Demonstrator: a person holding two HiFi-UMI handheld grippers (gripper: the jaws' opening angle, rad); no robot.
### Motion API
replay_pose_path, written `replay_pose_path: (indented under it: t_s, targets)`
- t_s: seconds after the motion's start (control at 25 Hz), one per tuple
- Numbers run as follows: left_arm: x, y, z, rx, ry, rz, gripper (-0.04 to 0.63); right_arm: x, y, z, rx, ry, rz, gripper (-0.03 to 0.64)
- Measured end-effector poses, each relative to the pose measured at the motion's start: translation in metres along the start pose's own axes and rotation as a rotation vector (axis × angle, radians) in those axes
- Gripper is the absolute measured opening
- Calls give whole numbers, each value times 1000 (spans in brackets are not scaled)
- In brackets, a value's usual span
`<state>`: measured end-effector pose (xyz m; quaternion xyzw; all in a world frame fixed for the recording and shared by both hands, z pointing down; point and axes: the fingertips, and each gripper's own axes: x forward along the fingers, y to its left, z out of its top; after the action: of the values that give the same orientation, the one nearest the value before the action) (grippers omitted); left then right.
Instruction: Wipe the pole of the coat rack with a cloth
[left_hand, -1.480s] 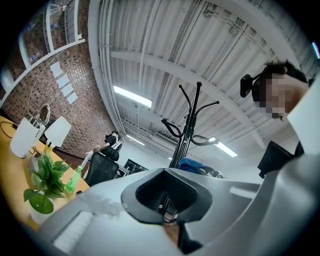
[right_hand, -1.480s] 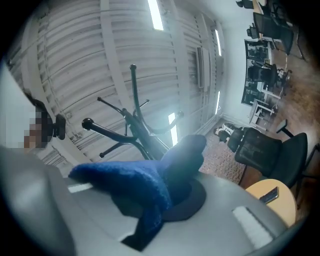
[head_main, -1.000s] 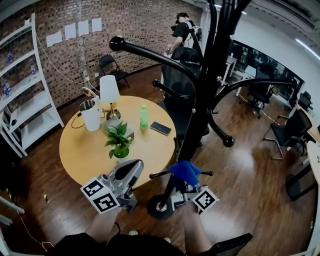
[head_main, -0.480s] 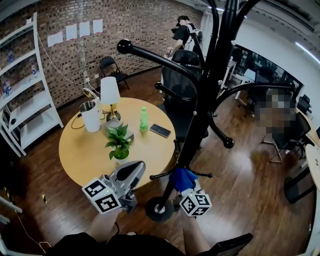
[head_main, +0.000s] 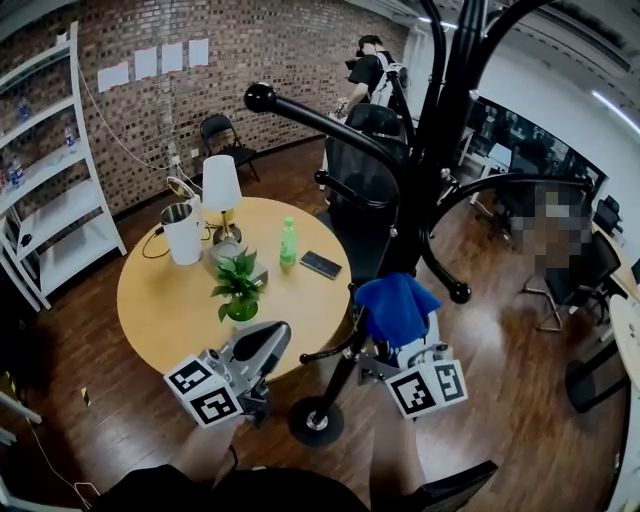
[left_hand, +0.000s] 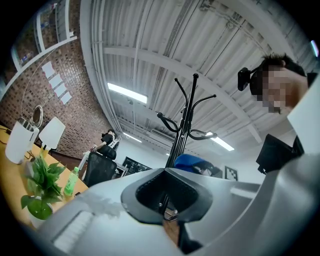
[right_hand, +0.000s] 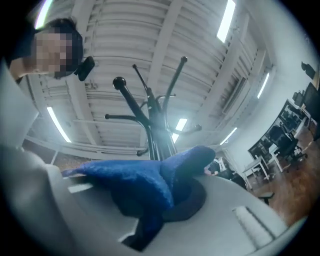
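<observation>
- The blue cloth (head_main: 397, 308) is clamped between the jaws of the right gripper (head_main: 398, 338); in the right gripper view the cloth (right_hand: 145, 180) is bunched over the closed jaws and spills forward.
- The cloth is held at the lower part of the black coat rack pole (head_main: 425, 170), just above the low side peg (head_main: 322, 353) and well above the round base (head_main: 316, 421). The pole is overlapped by the cloth in the head view, so contact is judged likely, though the touch itself is not shown.
- The left gripper (head_main: 262, 345) is kept clenched on nothing; its jaws are seen pressed together in the left gripper view. It is held over the near edge of the round table (head_main: 160, 310), apart from the pole.
- A potted plant (head_main: 238, 285) and a green bottle (head_main: 287, 238) are left standing on the table, towards its right side.
- The wiping is judged to be under way. No mark of cleaned surface can be made out, so the finished share cannot be told. The long stretch of pole above the cloth, up to the hooks, appears still to be covered.
</observation>
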<state>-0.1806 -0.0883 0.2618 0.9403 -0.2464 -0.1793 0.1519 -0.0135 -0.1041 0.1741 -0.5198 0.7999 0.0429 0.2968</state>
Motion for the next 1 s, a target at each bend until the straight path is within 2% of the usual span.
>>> replay_pose_path:
  t_s: [0.2,0.44,0.64,1.0]
  targets:
    - [-3,2,6,7,-16,10,0,30,16,53,-8,-57,54,20]
    - [-3,6,5,6,-18,19,0,32,16,51,-41,-37,46,20]
    - [0,4,1,5,-4,15,0,3,2,-1,-14,44,11,20]
    - [9,-1,-12,5,41,3,0,-77,-41,-139,89,262,-90,20]
